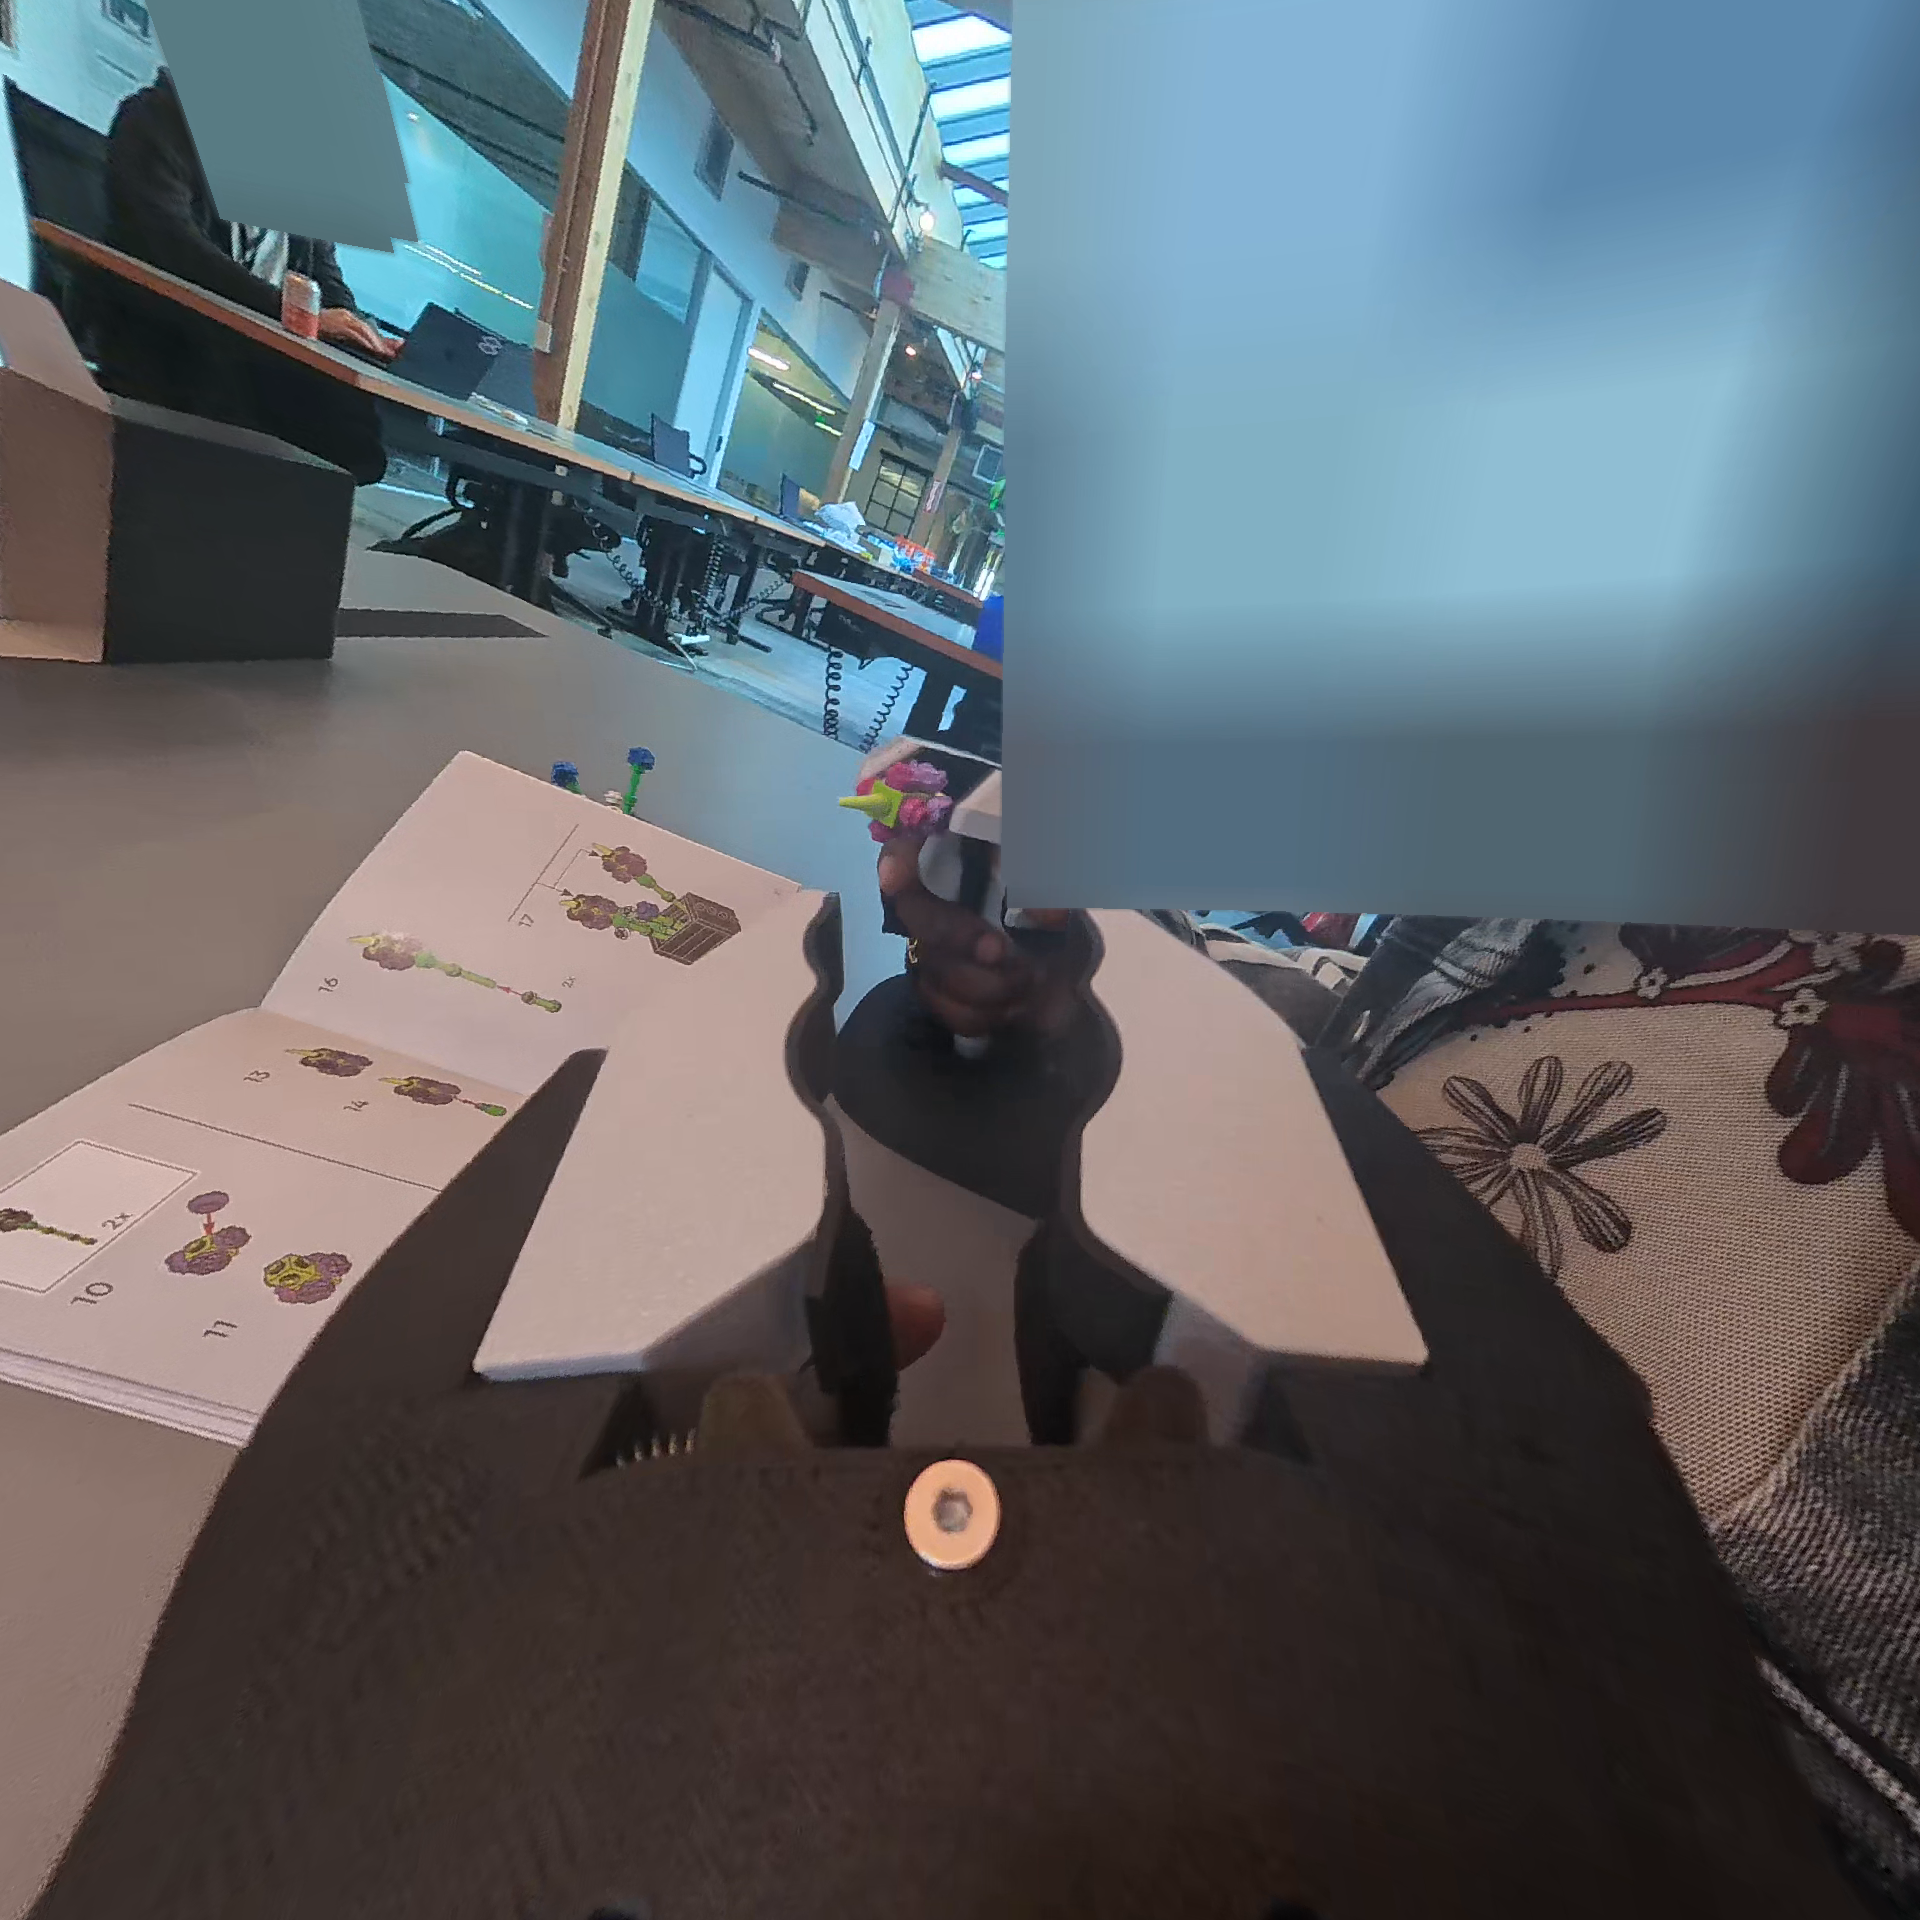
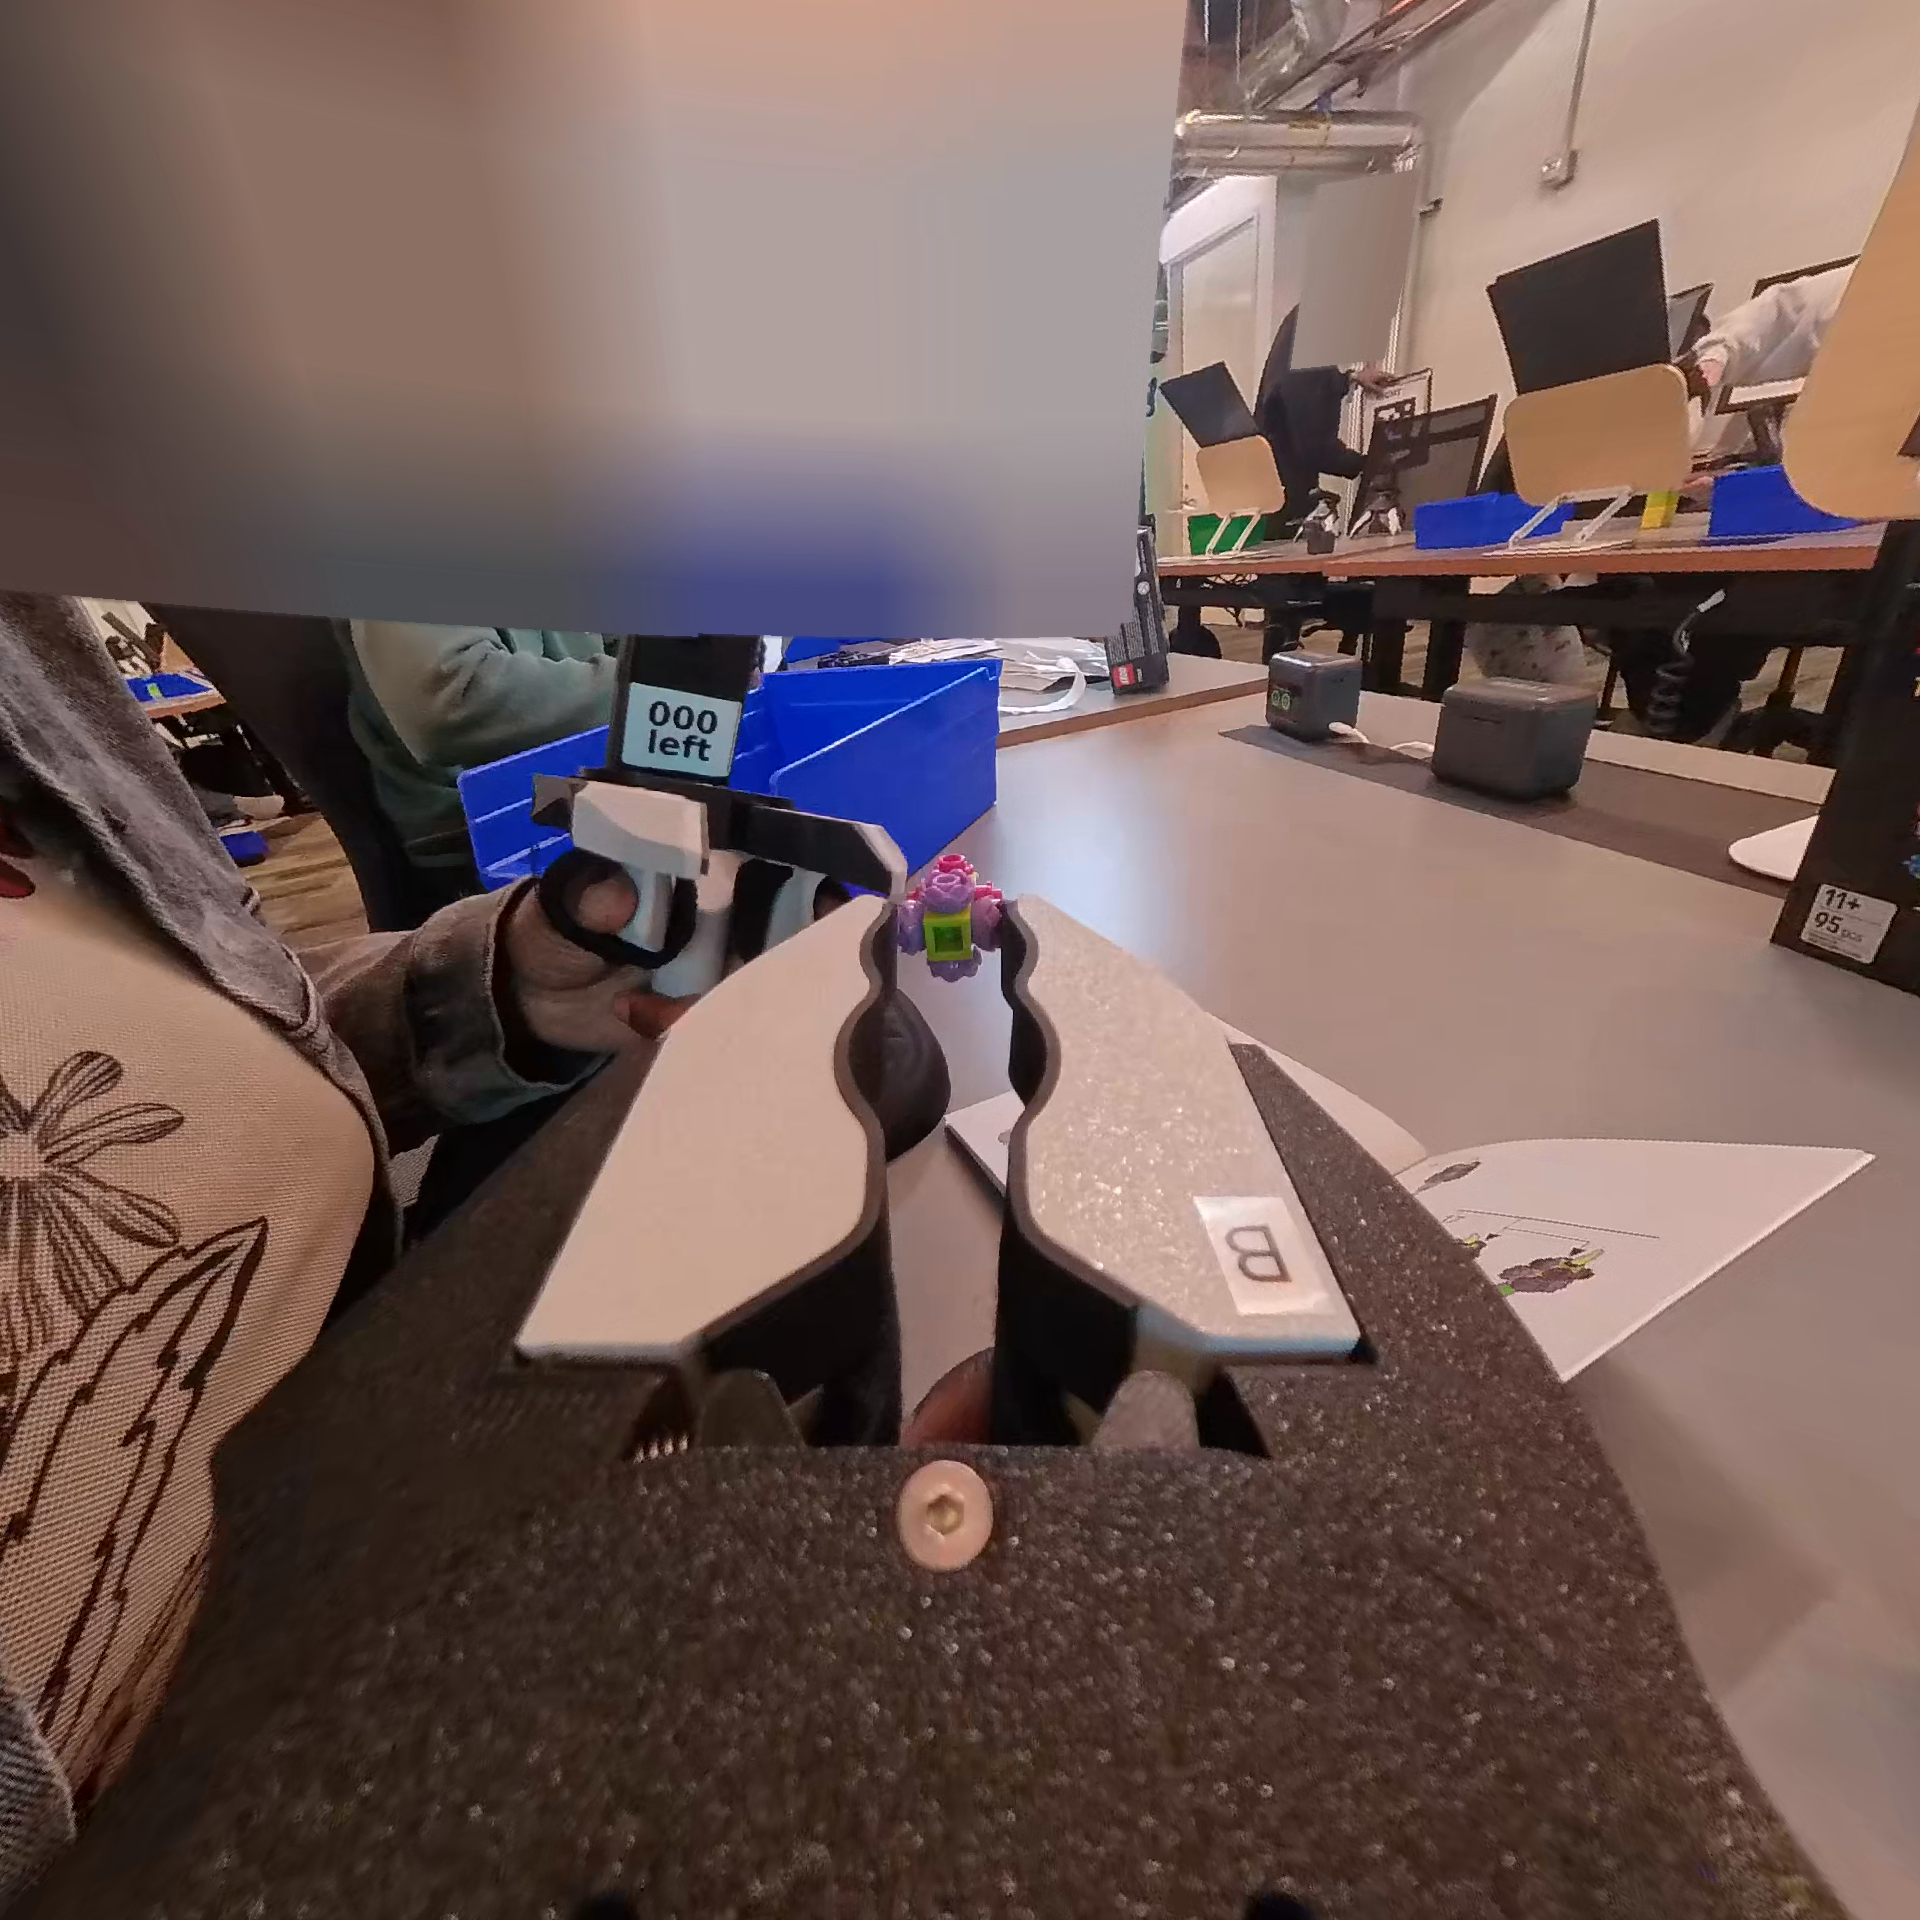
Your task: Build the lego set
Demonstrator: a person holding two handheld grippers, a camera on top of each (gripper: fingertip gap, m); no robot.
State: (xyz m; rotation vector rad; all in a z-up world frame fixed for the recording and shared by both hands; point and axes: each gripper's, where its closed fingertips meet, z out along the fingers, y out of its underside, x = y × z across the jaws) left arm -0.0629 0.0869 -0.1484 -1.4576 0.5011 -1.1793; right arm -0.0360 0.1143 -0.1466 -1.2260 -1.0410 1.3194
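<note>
I see the grey table (image 2: 1299,935) spread below both tools, with the open instruction booklet (image 1: 312,1091) at 9 o'clock of my left gripper (image 1: 961,997). That gripper's fingers stand spread with nothing between them. My right gripper (image 2: 948,935) pinches the purple flower cluster (image 2: 948,928) at its fingertips. In the left wrist view the cluster sits at 12 o'clock, just beyond the left fingertips, and its lime cone (image 1: 871,802) points toward 9 o'clock. I judge the left gripper is the free one, so any stem must approach along that cone axis.
</note>
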